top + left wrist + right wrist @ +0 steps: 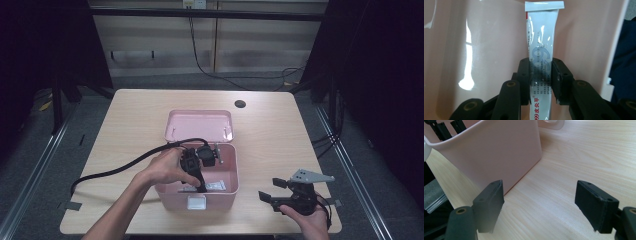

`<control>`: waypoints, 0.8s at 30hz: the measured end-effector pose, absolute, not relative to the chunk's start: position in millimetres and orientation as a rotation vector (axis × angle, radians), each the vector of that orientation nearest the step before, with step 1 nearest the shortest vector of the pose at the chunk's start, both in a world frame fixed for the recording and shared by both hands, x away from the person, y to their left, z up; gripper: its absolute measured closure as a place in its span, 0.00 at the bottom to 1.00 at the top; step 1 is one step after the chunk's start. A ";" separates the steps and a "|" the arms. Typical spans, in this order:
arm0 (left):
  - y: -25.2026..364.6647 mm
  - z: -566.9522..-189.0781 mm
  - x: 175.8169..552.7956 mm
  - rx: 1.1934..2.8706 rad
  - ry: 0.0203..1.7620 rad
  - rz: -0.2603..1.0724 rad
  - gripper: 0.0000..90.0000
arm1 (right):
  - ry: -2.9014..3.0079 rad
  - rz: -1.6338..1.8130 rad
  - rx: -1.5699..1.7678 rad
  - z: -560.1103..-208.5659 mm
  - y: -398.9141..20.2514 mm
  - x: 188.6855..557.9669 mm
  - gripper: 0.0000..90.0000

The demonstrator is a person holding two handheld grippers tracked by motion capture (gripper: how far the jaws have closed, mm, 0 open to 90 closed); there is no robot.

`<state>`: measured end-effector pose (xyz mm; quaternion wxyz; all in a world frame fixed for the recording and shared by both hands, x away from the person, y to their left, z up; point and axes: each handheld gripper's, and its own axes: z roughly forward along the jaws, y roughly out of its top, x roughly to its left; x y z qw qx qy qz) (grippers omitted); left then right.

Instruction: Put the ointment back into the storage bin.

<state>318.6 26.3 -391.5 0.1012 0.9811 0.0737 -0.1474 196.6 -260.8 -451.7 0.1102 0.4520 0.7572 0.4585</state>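
A pink plastic box [227, 197] stands open in the middle of the wooden table [135, 115], its lid [200, 125] tipped back behind it. My left gripper [200, 186] reaches down into the box and is shut on a silvery-white ointment tube [541, 47] with blue and red print. The tube lies along the pink box floor [486, 50], crimped end away from me. My right gripper [274, 192] rests open at the table's front right, beside the box wall [499, 152], nothing between its pads [596, 205].
A white latch [196, 202] sits on the box's front wall. A small dark round hole [240, 104] marks the table's far right. A black cable [115, 170] trails left from the left gripper. Bare wood [579, 157] spreads right of the box.
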 end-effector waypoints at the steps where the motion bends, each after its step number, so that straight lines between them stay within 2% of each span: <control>1: 26.3 -391.5 318.6 2.898 0.218 -0.435 0.79 | 2.227 1.346 1.329 -451.8 -260.7 196.7 0.26; 24: 15.1 -420.5 322.0 2.935 0.235 -0.545 0.79 | 2.229 1.338 1.337 -452.1 -260.9 196.5 0.26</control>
